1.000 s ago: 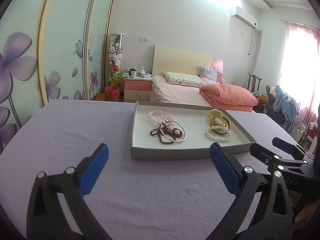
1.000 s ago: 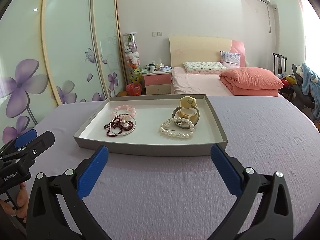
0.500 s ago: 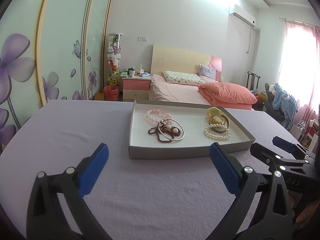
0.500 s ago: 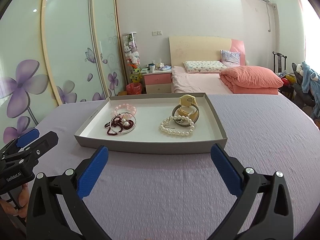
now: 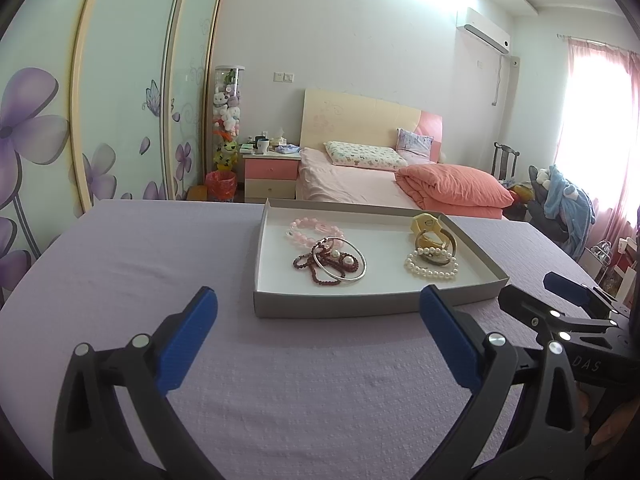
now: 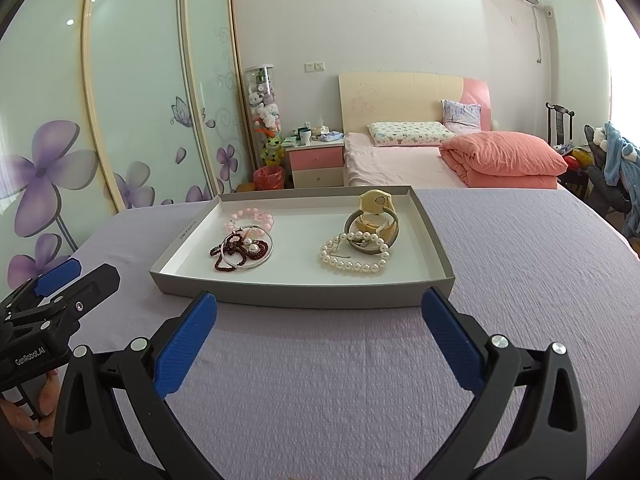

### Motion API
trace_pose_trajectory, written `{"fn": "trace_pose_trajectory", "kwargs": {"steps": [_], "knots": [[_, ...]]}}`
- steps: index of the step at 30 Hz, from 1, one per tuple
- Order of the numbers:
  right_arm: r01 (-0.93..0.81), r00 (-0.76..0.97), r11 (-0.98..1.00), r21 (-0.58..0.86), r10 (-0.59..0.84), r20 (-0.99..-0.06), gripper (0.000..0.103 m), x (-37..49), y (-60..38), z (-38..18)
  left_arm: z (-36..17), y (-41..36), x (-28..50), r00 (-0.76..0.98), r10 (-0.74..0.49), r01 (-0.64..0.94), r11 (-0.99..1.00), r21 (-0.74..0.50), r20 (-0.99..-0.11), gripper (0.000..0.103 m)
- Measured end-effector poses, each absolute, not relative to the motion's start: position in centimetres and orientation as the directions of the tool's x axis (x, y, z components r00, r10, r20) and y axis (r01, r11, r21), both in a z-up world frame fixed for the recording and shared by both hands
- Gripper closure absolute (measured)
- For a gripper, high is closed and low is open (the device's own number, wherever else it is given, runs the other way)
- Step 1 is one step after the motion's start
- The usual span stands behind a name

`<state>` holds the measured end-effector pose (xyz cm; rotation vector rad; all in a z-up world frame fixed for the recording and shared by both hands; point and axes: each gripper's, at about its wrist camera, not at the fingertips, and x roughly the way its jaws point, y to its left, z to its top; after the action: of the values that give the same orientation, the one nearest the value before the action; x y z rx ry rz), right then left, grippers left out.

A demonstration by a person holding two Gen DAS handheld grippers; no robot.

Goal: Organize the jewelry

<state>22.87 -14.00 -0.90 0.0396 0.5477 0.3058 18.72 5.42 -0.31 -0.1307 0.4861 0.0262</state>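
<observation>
**Bedroom, lilac surface — jewelry all in the tray**

Lilac-covered surface (image 5: 120,272) in a bedroom, bed (image 6: 400,160) and floral wardrobe doors behind. Grey tray (image 6: 436,248) holds everything: pink bead bracelet (image 6: 250,216), dark red beads (image 6: 236,250) tangled with a silver bangle (image 5: 340,258), pearl bracelet (image 6: 354,254), what looks like watches (image 6: 374,216). Left gripper (image 5: 318,326) and right gripper (image 6: 318,324) hover short of the tray, fingers spread wide, holding nothing. Fits sorting ahead or collecting finished — can't tell which.
</observation>
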Motion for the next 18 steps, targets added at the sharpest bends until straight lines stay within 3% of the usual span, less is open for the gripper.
{"fn": "trace_pose_trajectory", "kwargs": {"steps": [18], "knots": [[-0.274,0.809,0.954,0.122,0.298,-0.508,0.001,22.76,-13.92,-0.82,-0.87,5.16,18.89,0.878,-0.008,-0.056,0.991,-0.119,-0.479,0.002]]}}
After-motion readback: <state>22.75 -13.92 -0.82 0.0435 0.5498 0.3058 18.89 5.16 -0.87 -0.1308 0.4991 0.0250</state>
